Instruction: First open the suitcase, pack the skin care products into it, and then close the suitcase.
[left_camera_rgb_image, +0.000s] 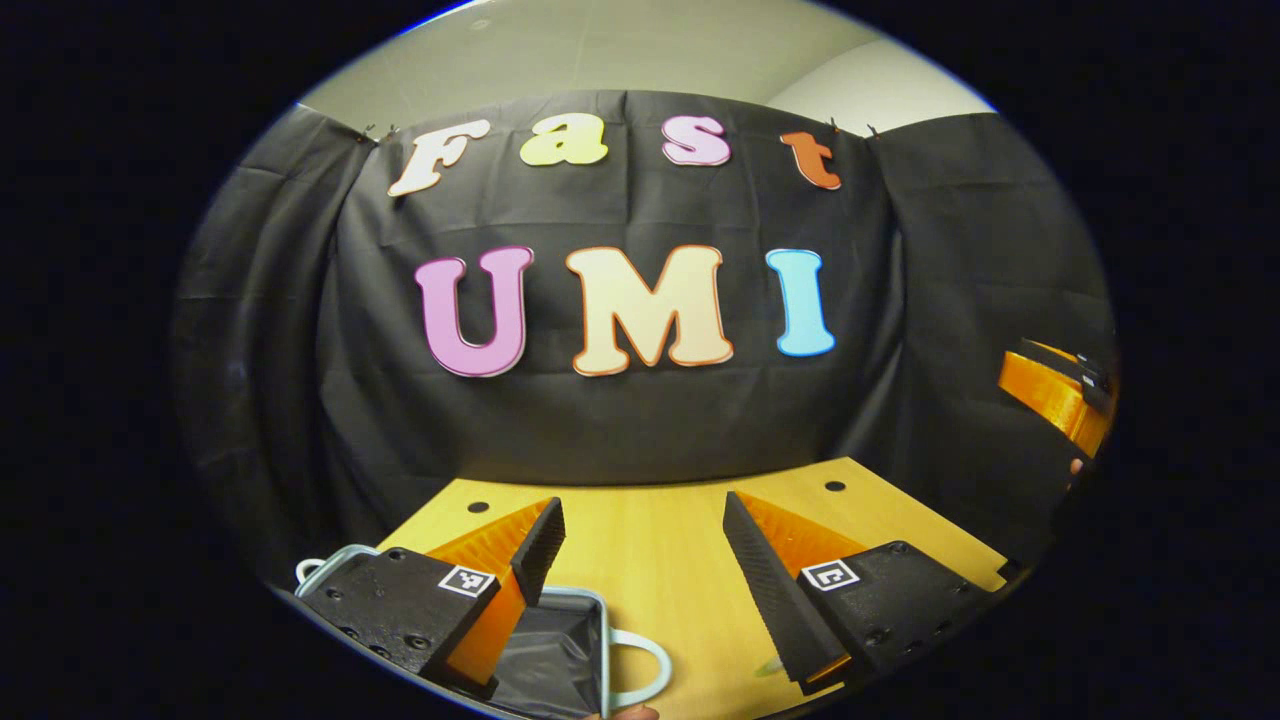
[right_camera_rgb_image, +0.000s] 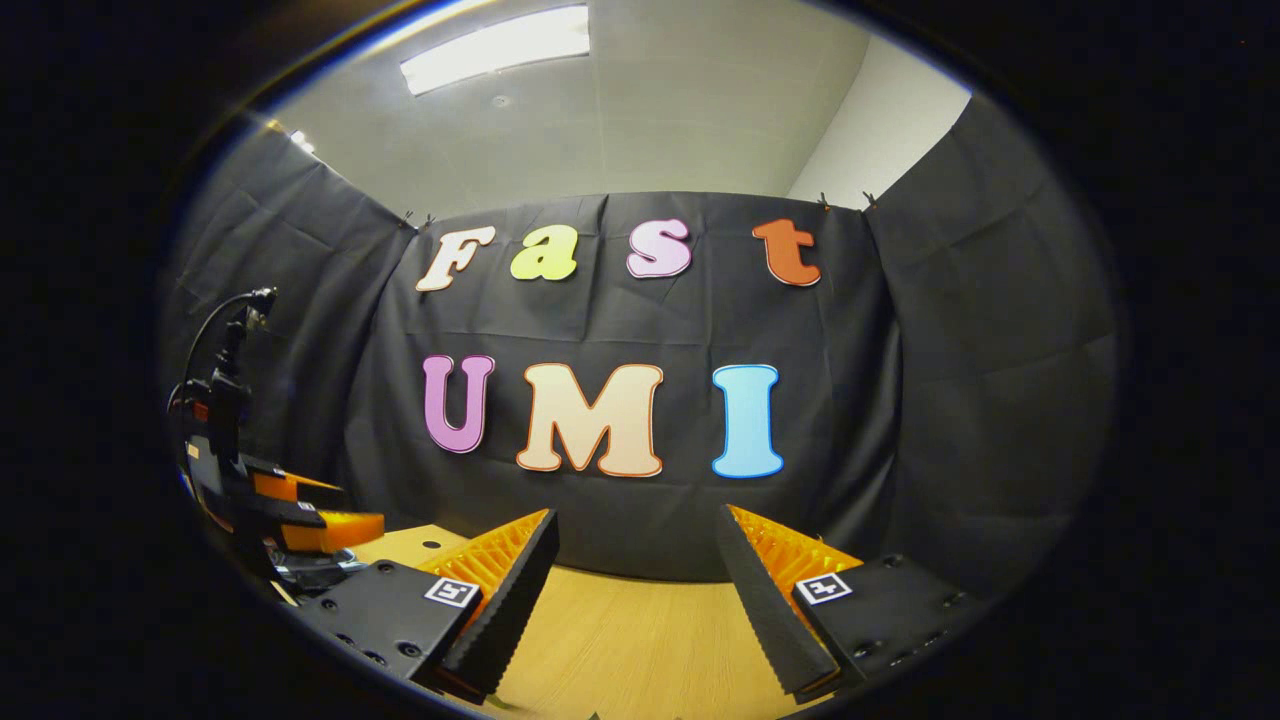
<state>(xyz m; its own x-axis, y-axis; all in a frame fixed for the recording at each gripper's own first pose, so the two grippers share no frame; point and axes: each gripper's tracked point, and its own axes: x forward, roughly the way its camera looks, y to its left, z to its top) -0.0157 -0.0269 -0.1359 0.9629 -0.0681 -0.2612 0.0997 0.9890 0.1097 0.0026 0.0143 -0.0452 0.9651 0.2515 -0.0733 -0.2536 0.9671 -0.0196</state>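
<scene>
Wooden table (left_camera_rgb_image: 660, 560) before black cloth wall. We hold left gripper (left_camera_rgb_image: 640, 560) and right gripper (right_camera_rgb_image: 635, 585) raised, jaws apart, empty. Suitcase (left_camera_rgb_image: 560, 650) at near edge under left gripper: dark lining visible, so we judge it open. Products unseen; packing, closing remain.

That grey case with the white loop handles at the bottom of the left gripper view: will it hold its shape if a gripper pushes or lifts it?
Probably not fully. The case shows a dark lining that creases like cloth, so its walls likely flex. Its pale rim looks firmer and may keep the outline. The loop handle looks thin, so lifting there could tilt it. The left gripper stands open above it.
</scene>
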